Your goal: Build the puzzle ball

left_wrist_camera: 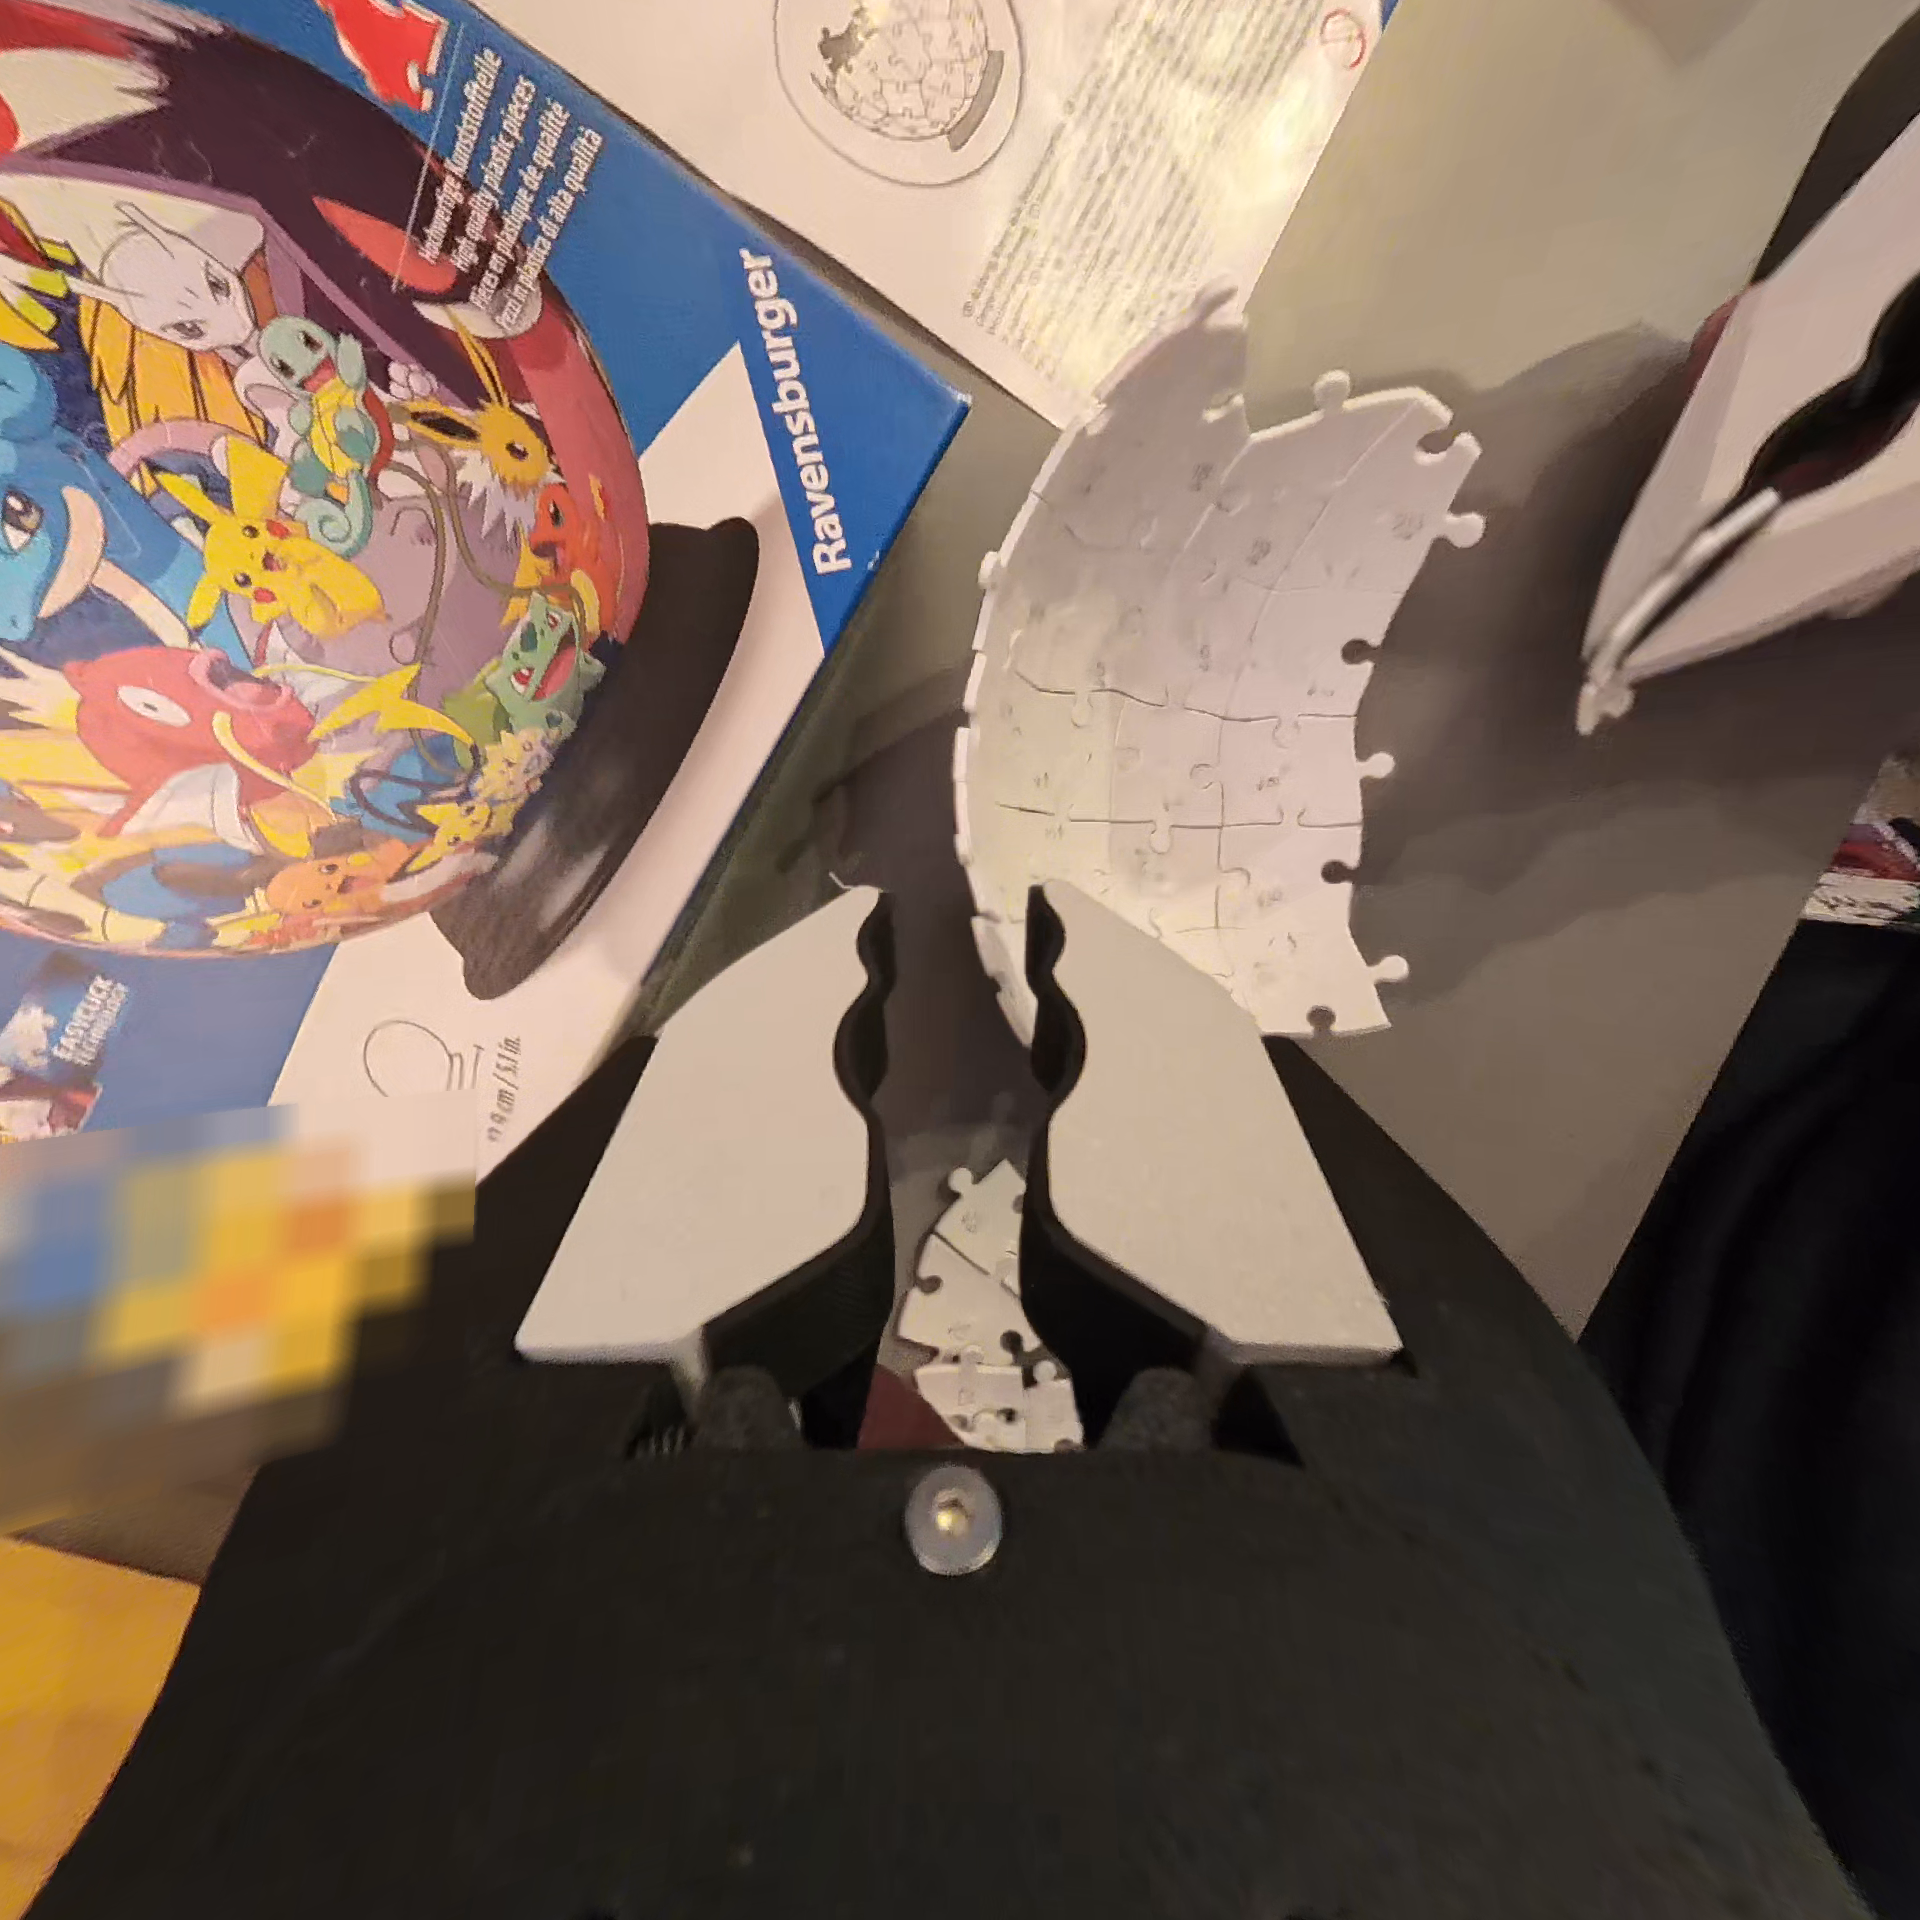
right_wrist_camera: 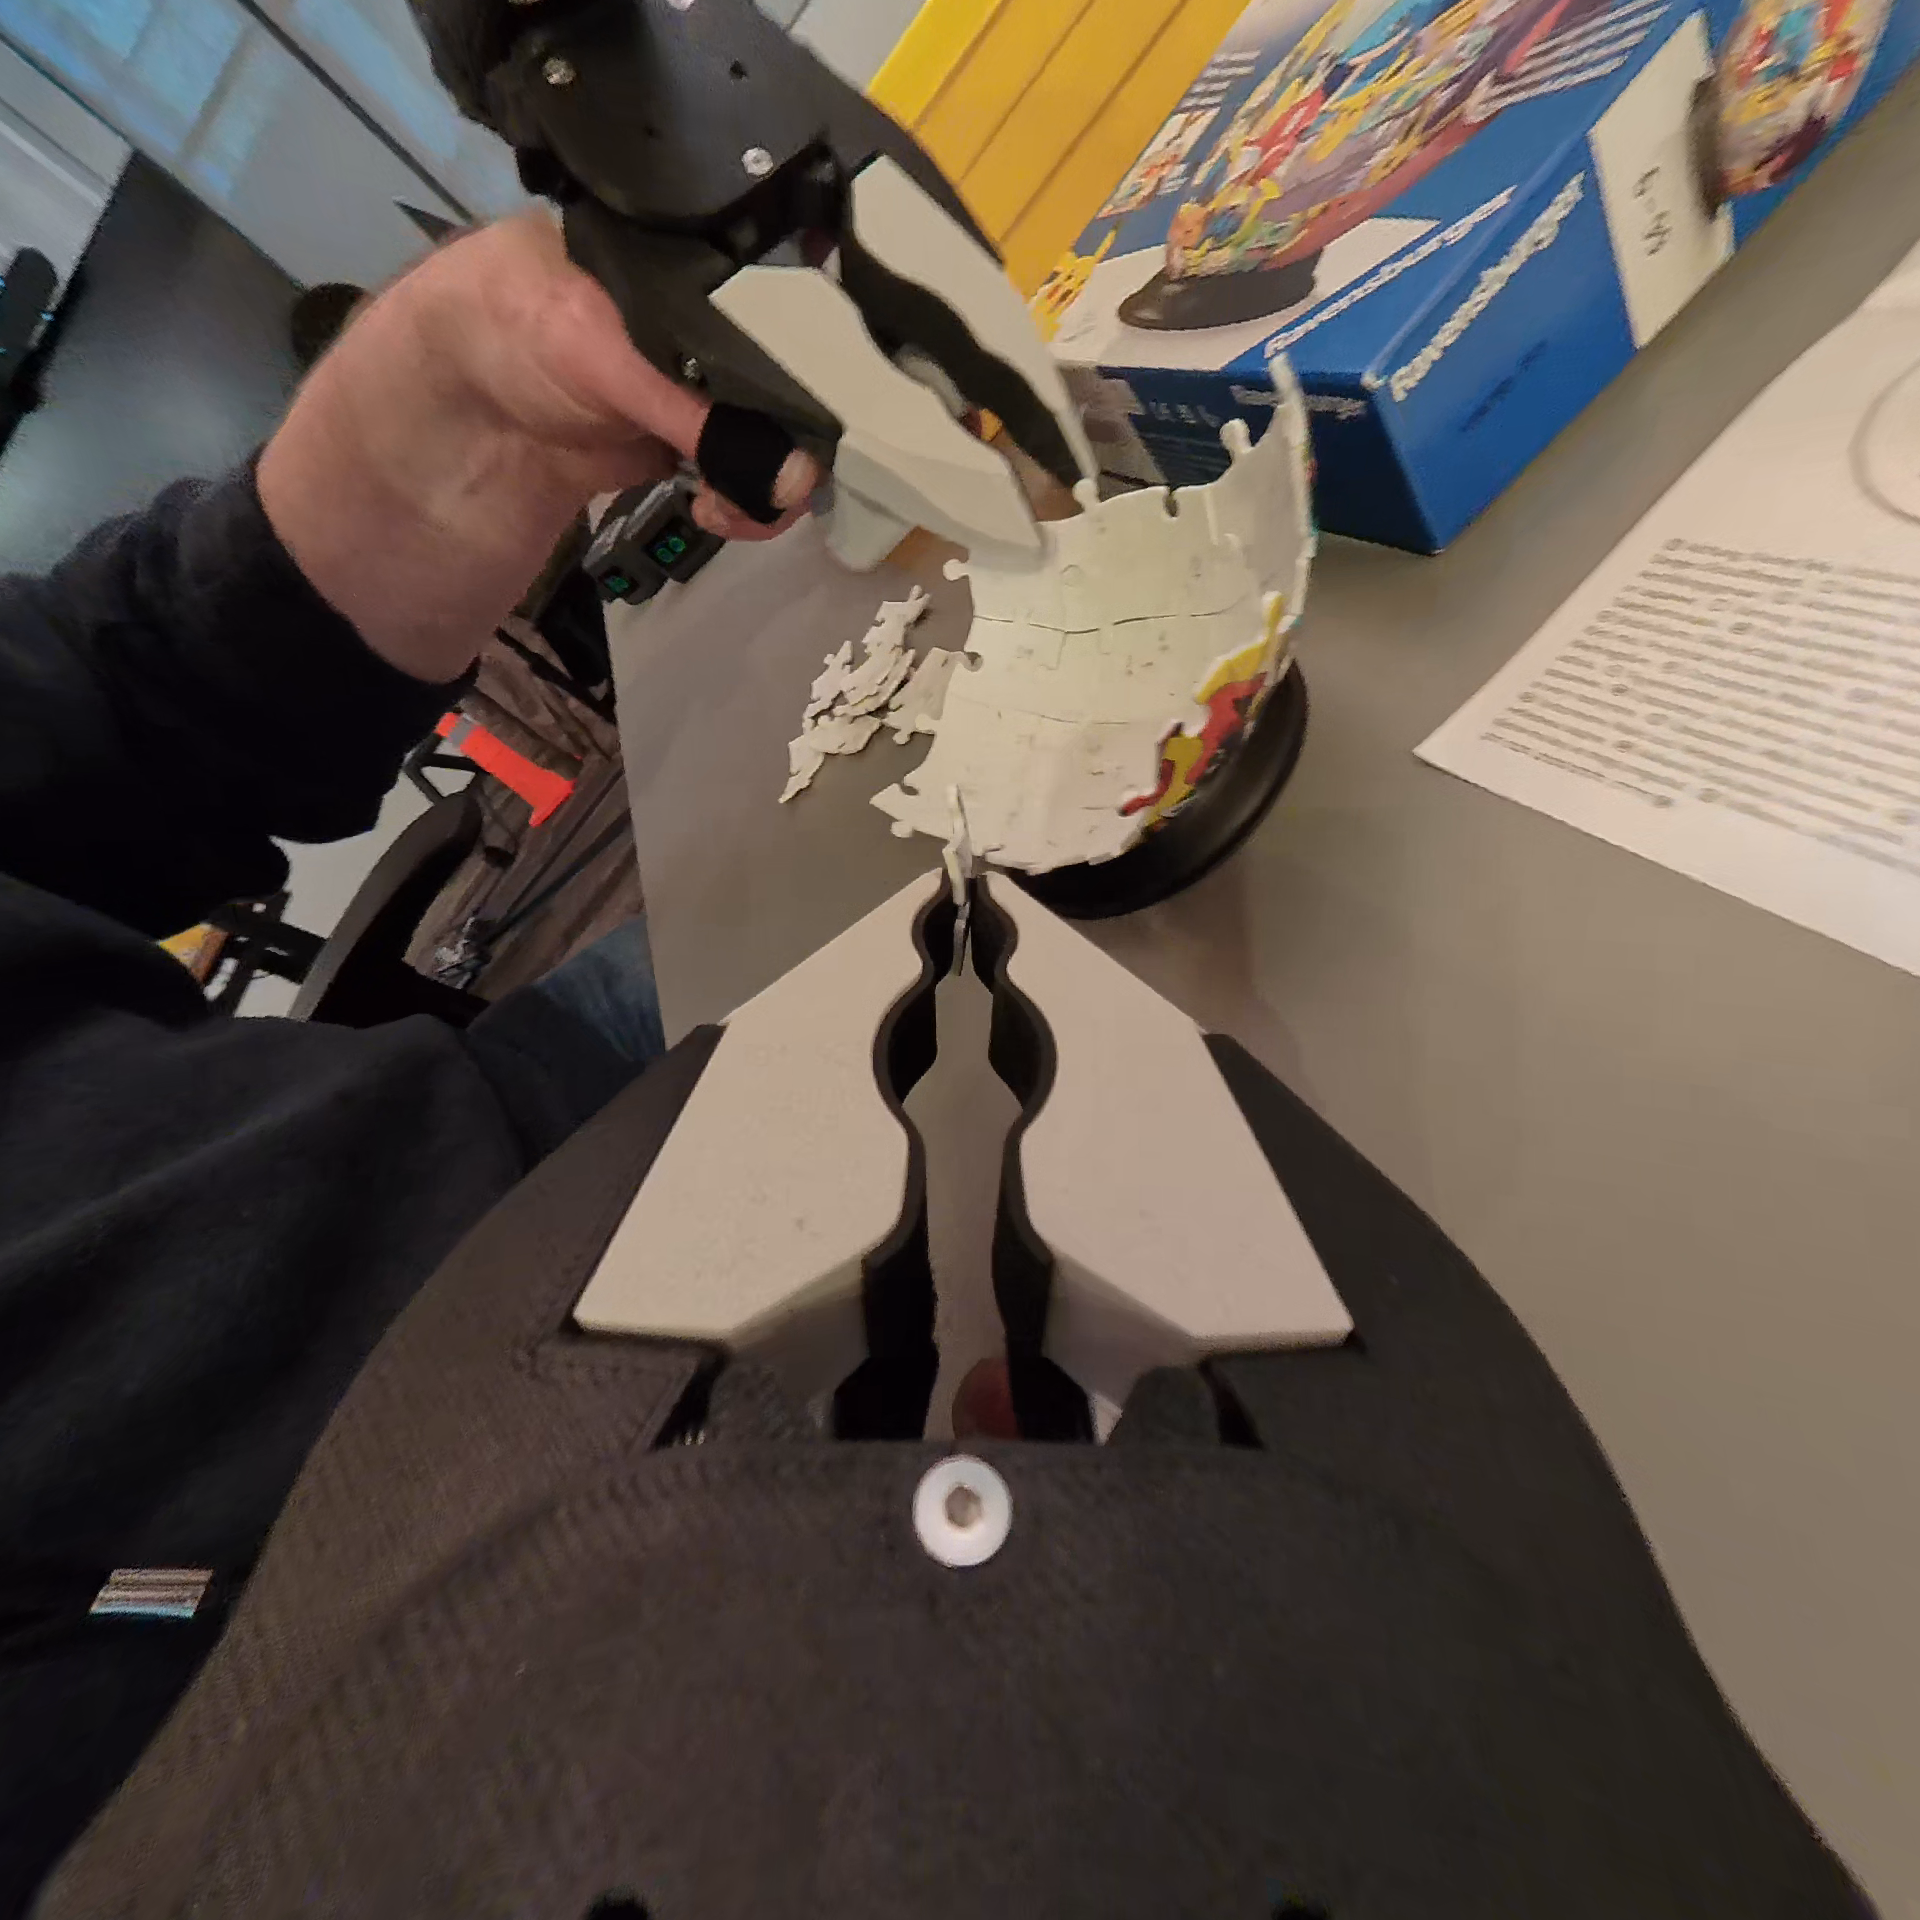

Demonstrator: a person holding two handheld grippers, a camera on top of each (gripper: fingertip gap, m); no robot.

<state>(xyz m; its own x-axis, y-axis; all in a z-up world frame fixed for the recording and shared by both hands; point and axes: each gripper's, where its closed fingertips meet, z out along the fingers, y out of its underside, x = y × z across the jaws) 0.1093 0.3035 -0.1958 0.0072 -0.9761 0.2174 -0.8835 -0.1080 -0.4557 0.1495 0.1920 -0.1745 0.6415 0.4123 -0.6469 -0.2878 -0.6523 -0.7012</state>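
The half-built puzzle ball (left_wrist_camera: 1174,707) is a white curved shell seen from its inside; in the right wrist view (right_wrist_camera: 1101,707) it sits on a black stand (right_wrist_camera: 1236,800), with coloured print on its outer edge. My left gripper (left_wrist_camera: 961,904) is partly open and straddles the shell's upper rim, its right finger against the shell; it shows from outside in the right wrist view (right_wrist_camera: 1060,509). My right gripper (right_wrist_camera: 961,894) is shut on a single puzzle piece (right_wrist_camera: 958,831), held edge-on just below the shell's lower edge. It also shows in the left wrist view (left_wrist_camera: 1605,665).
Loose white pieces (right_wrist_camera: 862,686) lie left of the stand, near the table's left edge. The blue puzzle box (left_wrist_camera: 416,520) lies behind the ball, a yellow box (right_wrist_camera: 1039,94) beyond it. A printed instruction sheet (right_wrist_camera: 1714,675) lies at the right. A person's hand (right_wrist_camera: 468,436) holds the left gripper. The grippers' ends are close to 12 centimetres from one another.
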